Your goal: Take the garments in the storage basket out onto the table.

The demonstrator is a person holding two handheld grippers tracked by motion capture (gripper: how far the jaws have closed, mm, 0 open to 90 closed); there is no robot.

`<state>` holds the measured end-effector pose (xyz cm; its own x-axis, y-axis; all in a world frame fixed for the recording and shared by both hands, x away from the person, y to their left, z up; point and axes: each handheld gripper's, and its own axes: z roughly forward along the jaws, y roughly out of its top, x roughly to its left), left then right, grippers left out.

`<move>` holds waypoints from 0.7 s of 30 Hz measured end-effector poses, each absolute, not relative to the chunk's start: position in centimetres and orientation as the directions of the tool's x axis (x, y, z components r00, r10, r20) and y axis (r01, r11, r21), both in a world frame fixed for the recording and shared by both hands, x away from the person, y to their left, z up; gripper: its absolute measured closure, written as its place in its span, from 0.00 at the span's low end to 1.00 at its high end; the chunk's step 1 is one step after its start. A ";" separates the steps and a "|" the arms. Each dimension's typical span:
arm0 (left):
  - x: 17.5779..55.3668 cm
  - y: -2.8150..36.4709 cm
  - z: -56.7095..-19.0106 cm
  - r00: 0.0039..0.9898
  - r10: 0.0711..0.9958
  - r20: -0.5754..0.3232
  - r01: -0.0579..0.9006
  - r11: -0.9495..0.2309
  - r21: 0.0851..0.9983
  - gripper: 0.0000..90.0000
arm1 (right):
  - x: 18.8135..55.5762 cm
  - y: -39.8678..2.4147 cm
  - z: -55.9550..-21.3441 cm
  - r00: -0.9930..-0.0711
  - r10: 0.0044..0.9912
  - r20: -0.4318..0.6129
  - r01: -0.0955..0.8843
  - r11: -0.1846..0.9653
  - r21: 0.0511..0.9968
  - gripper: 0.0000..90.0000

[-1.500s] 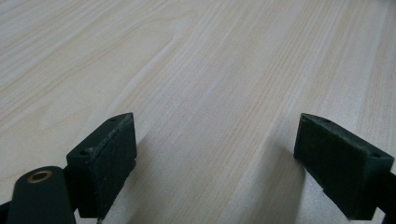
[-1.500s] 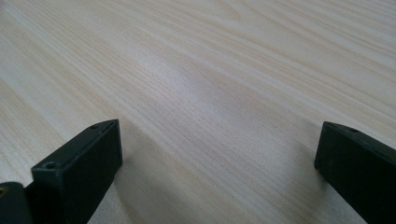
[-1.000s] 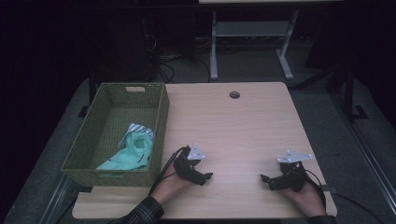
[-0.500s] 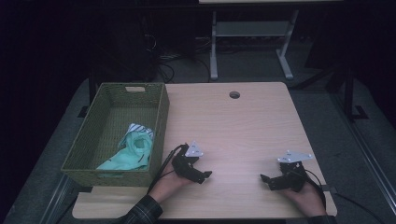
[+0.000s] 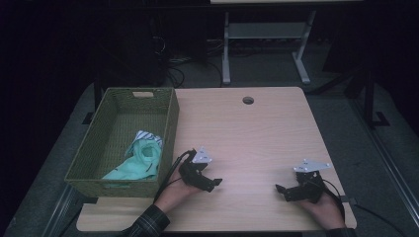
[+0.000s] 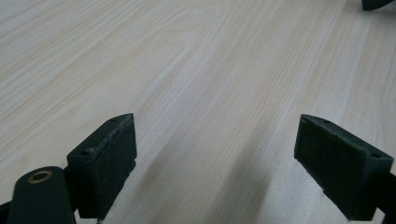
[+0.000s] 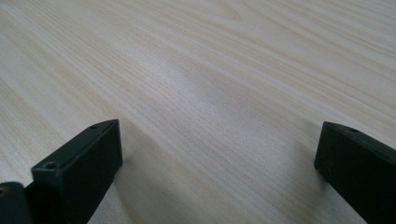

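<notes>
My left gripper (image 5: 213,184) rests low on the wooden table (image 5: 247,138) beside the basket, held in a hand, and points toward the right. Its jaws stand wide apart over bare wood in the left gripper view (image 6: 215,154), with nothing between them. My right gripper (image 5: 281,190) lies near the table's front right, pointing left, held in the other hand. In the right gripper view (image 7: 219,168) its jaws are also wide open over bare wood.
A green woven basket (image 5: 99,148) stands on the table's left side and holds a mint-green cloth (image 5: 143,158) with a striped piece. A round cable hole (image 5: 248,100) sits near the far edge. A metal stand (image 5: 267,39) and cables lie on the dark floor beyond.
</notes>
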<state>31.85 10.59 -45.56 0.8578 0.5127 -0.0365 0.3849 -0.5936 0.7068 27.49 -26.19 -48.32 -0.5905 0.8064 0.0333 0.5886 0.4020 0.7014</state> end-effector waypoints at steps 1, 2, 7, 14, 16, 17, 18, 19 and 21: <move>31.8 10.6 -45.5 0.856 0.515 -0.037 0.386 -0.591 0.708 0.14 | 27.5 -26.2 -48.3 -0.591 0.806 0.033 0.588 0.403 0.702 0.01; 31.8 10.6 -45.4 0.855 0.517 -0.039 0.388 -0.590 0.708 0.14 | 27.5 -26.2 -48.3 -0.591 0.806 0.033 0.588 0.402 0.702 0.01; 31.8 10.7 -45.2 0.855 0.517 -0.047 0.391 -0.582 0.713 0.14 | 27.5 -26.2 -48.3 -0.591 0.806 0.033 0.588 0.403 0.701 0.01; 31.9 10.7 -44.8 0.853 0.519 -0.047 0.391 -0.578 0.716 0.14 | 27.5 -26.2 -48.3 -0.592 0.806 0.031 0.586 0.404 0.702 0.01; 32.0 10.7 -44.7 0.854 0.517 -0.049 0.391 -0.578 0.716 0.14 | 27.5 -26.2 -48.3 -0.591 0.806 0.031 0.587 0.403 0.702 0.01; 32.0 10.7 -44.7 0.854 0.518 -0.049 0.391 -0.577 0.716 0.14 | 27.5 -26.2 -48.3 -0.591 0.806 0.032 0.588 0.403 0.702 0.01; 32.0 10.7 -44.6 0.855 0.517 -0.051 0.391 -0.576 0.718 0.14 | 27.5 -26.2 -48.3 -0.591 0.806 0.032 0.587 0.403 0.702 0.01; 32.0 10.7 -44.5 0.854 0.517 -0.054 0.393 -0.576 0.717 0.14 | 27.5 -26.2 -48.3 -0.591 0.806 0.032 0.588 0.403 0.702 0.01; 32.0 10.7 -44.4 0.855 0.516 -0.054 0.390 -0.572 0.721 0.14 | 27.5 -26.2 -48.3 -0.591 0.806 0.032 0.588 0.403 0.701 0.01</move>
<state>31.99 10.66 -44.40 0.8551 0.5156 -0.0540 0.3905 -0.5721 0.7212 27.49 -26.19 -48.32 -0.5909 0.8061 0.0322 0.5879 0.4029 0.7014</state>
